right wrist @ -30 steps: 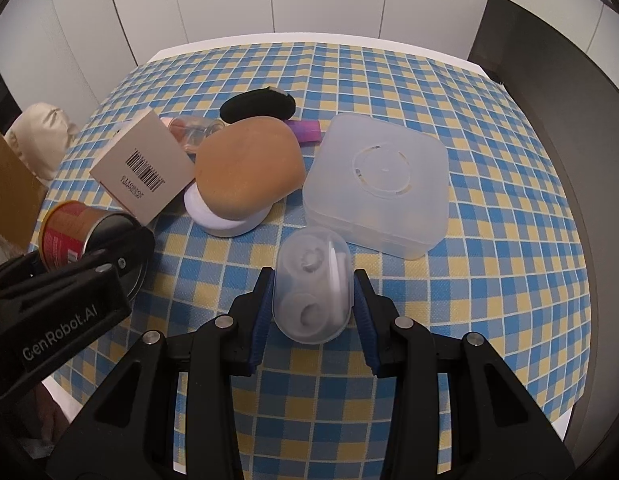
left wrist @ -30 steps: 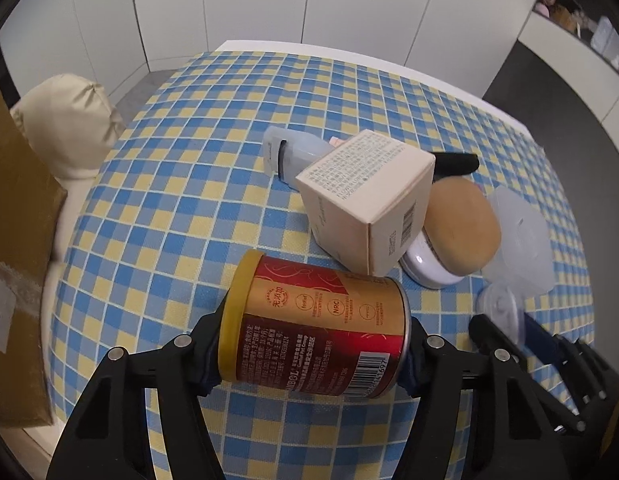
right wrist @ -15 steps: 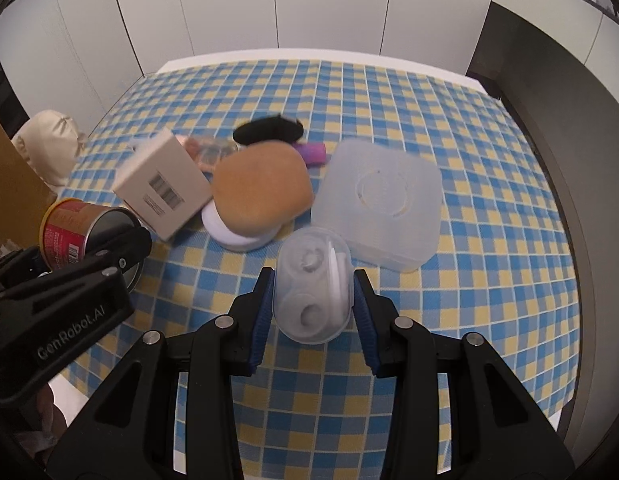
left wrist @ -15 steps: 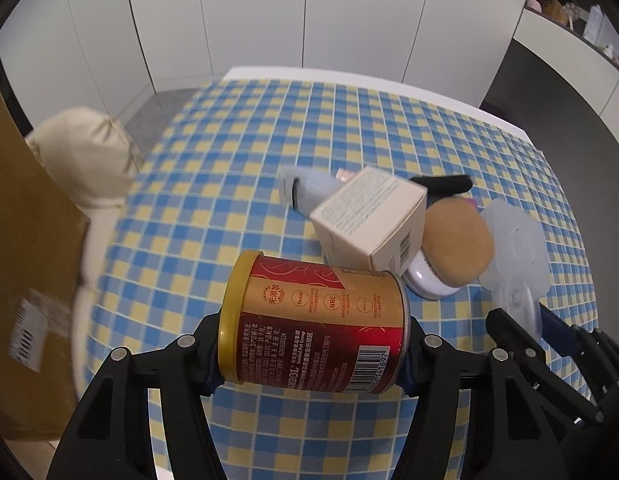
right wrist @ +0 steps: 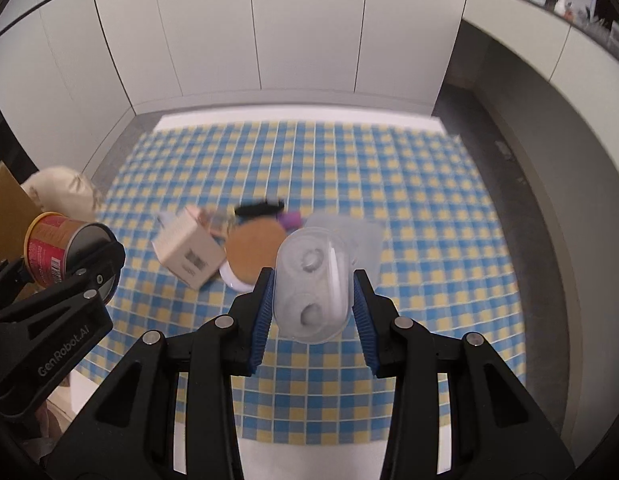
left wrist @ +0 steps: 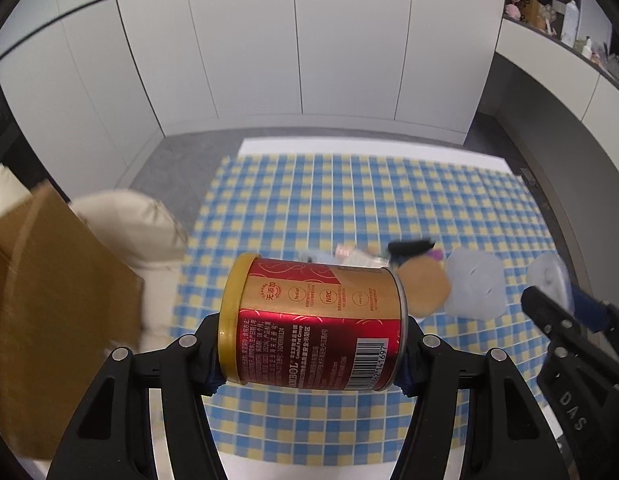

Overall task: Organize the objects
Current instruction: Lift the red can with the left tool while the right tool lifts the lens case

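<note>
Now both held things have been carried well up and back from the desk (right wrist: 429,168), whose checked cloth was close under the cameras a second ago and is seen far below at present. The red can (left wrist: 313,322) is held on its side, pinched end to end by the jaws of the left gripper (left wrist: 311,354). The clear case (right wrist: 313,284) is clamped between the blue pads (right wrist: 263,312) of the right gripper (right wrist: 313,312), as it was before. Left behind on the cloth, grouped near the middle, are the small carton (right wrist: 189,250), the tan puff (right wrist: 255,250), a black item (right wrist: 259,209) and a clear square box (left wrist: 475,286). A brown cardboard box (left wrist: 41,296) has come much larger into the left view, beside the cream cushion (left wrist: 149,220). Judging from this, the lift is done and the can is probably being taken toward that box, though the destination is not shown.
</note>
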Action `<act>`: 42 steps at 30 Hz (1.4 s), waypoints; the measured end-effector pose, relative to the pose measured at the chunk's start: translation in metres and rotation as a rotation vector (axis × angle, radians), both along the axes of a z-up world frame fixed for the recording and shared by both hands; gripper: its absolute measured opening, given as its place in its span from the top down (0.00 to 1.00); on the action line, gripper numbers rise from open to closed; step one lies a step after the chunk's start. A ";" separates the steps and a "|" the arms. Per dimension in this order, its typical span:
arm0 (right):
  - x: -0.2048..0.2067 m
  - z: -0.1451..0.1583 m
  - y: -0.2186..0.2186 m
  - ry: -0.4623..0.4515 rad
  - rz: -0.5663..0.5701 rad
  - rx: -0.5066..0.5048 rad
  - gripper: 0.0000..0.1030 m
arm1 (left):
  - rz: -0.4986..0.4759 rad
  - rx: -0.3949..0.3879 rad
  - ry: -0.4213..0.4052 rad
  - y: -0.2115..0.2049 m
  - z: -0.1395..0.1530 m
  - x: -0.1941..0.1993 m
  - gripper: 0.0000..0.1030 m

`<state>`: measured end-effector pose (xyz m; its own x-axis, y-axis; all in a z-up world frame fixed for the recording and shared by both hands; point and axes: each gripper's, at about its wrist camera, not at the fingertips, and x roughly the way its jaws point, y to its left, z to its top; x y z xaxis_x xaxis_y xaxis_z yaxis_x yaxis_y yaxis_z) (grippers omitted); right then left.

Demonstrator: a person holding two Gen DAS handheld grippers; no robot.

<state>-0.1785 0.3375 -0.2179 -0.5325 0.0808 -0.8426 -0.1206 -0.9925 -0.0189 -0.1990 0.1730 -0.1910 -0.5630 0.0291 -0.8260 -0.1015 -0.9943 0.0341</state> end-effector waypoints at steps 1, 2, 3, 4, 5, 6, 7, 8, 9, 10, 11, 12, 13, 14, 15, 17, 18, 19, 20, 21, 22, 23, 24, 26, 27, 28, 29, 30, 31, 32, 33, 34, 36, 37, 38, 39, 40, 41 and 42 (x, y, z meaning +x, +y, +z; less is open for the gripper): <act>0.002 0.012 -0.001 0.012 0.001 0.008 0.62 | -0.003 0.002 0.010 0.000 0.010 0.000 0.39; 0.003 0.025 -0.001 0.027 0.001 0.014 0.62 | -0.005 0.006 0.026 0.000 0.023 0.001 0.39; 0.003 0.035 -0.002 0.039 0.002 0.017 0.62 | -0.008 0.009 0.043 -0.001 0.036 0.003 0.39; 0.004 0.049 0.000 0.055 0.002 0.021 0.62 | -0.009 0.012 0.054 -0.002 0.046 0.004 0.39; 0.004 0.059 0.000 0.066 0.000 0.024 0.61 | -0.010 0.014 0.066 -0.003 0.057 0.005 0.39; 0.006 0.070 0.000 0.078 -0.003 0.029 0.61 | -0.011 0.020 0.079 -0.005 0.071 0.007 0.39; 0.008 0.083 -0.002 0.092 -0.007 0.031 0.61 | -0.011 0.025 0.087 -0.007 0.081 0.009 0.39; 0.009 0.094 -0.002 0.101 -0.011 0.032 0.61 | -0.010 0.031 0.092 -0.008 0.091 0.010 0.39; 0.011 0.104 -0.002 0.112 -0.012 0.032 0.61 | -0.009 0.041 0.100 -0.010 0.103 0.012 0.39; 0.013 0.114 -0.002 0.123 -0.012 0.033 0.61 | -0.008 0.046 0.106 -0.012 0.112 0.014 0.39; 0.015 0.125 -0.002 0.133 -0.013 0.038 0.61 | -0.006 0.048 0.116 -0.013 0.122 0.016 0.39; 0.017 0.133 -0.004 0.141 -0.014 0.041 0.61 | -0.005 0.047 0.128 -0.015 0.131 0.018 0.39; 0.020 0.144 -0.005 0.153 -0.014 0.044 0.61 | -0.007 0.044 0.145 -0.017 0.142 0.022 0.39; 0.023 0.152 -0.006 0.161 -0.014 0.046 0.61 | -0.011 0.040 0.158 -0.017 0.150 0.025 0.39; 0.024 0.160 -0.006 0.167 -0.014 0.046 0.61 | -0.016 0.036 0.172 -0.018 0.161 0.028 0.39; 0.030 0.178 -0.007 0.184 -0.012 0.041 0.61 | -0.019 0.036 0.189 -0.020 0.177 0.034 0.39; 0.033 0.187 -0.007 0.195 -0.010 0.039 0.61 | -0.019 0.039 0.196 -0.021 0.183 0.037 0.39; 0.036 0.194 -0.007 0.203 -0.009 0.039 0.61 | -0.019 0.040 0.207 -0.022 0.192 0.041 0.39; 0.038 0.202 -0.009 0.211 -0.005 0.042 0.61 | -0.017 0.038 0.215 -0.023 0.199 0.044 0.39; 0.040 0.208 -0.010 0.217 -0.002 0.045 0.61 | -0.016 0.038 0.224 -0.024 0.206 0.047 0.39; 0.043 0.216 -0.011 0.224 0.002 0.049 0.61 | -0.015 0.040 0.233 -0.026 0.213 0.051 0.39; 0.047 0.224 -0.012 0.232 0.004 0.052 0.61 | -0.013 0.042 0.239 -0.027 0.217 0.054 0.39; 0.048 0.229 -0.013 0.236 0.007 0.054 0.61 | -0.009 0.045 0.247 -0.029 0.222 0.057 0.39; 0.055 0.241 -0.015 0.250 0.012 0.058 0.61 | -0.001 0.053 0.259 -0.033 0.231 0.063 0.39; 0.057 0.247 -0.015 0.255 0.013 0.060 0.61 | 0.002 0.058 0.264 -0.034 0.235 0.066 0.39; 0.060 0.253 -0.016 0.262 0.016 0.059 0.61 | 0.007 0.055 0.273 -0.035 0.238 0.069 0.39; 0.064 0.259 -0.017 0.268 0.018 0.057 0.61 | 0.011 0.049 0.281 -0.036 0.241 0.071 0.39; 0.067 0.262 -0.017 0.274 0.019 0.057 0.61 | 0.013 0.043 0.286 -0.036 0.242 0.074 0.39; 0.069 0.264 -0.016 0.277 0.019 0.059 0.61 | 0.013 0.039 0.290 -0.036 0.243 0.078 0.39; 0.072 0.266 -0.016 0.281 0.018 0.062 0.61 | 0.013 0.040 0.290 -0.036 0.244 0.081 0.39; 0.073 0.267 -0.016 0.281 0.019 0.062 0.61 | 0.011 0.044 0.288 -0.036 0.245 0.083 0.40; 0.076 0.268 -0.016 0.281 0.021 0.061 0.61 | 0.010 0.047 0.285 -0.037 0.245 0.086 0.40; 0.076 0.268 -0.017 0.280 0.018 0.064 0.61 | 0.006 0.050 0.281 -0.036 0.245 0.090 0.40; 0.078 0.267 -0.018 0.277 0.019 0.065 0.61 | 0.005 0.049 0.279 -0.035 0.245 0.091 0.40; 0.079 0.266 -0.018 0.275 0.021 0.062 0.61 | 0.001 0.047 0.277 -0.034 0.245 0.092 0.40; 0.080 0.264 -0.018 0.272 0.021 0.061 0.61 | -0.004 0.045 0.274 -0.033 0.244 0.094 0.40; 0.082 0.262 -0.018 0.269 0.020 0.060 0.61 | -0.009 0.041 0.273 -0.031 0.244 0.095 0.40; 0.084 0.261 -0.018 0.268 0.018 0.059 0.61 | -0.012 0.038 0.274 -0.030 0.243 0.097 0.40; 0.085 0.259 -0.017 0.267 0.017 0.057 0.61 | -0.014 0.034 0.276 -0.029 0.243 0.100 0.40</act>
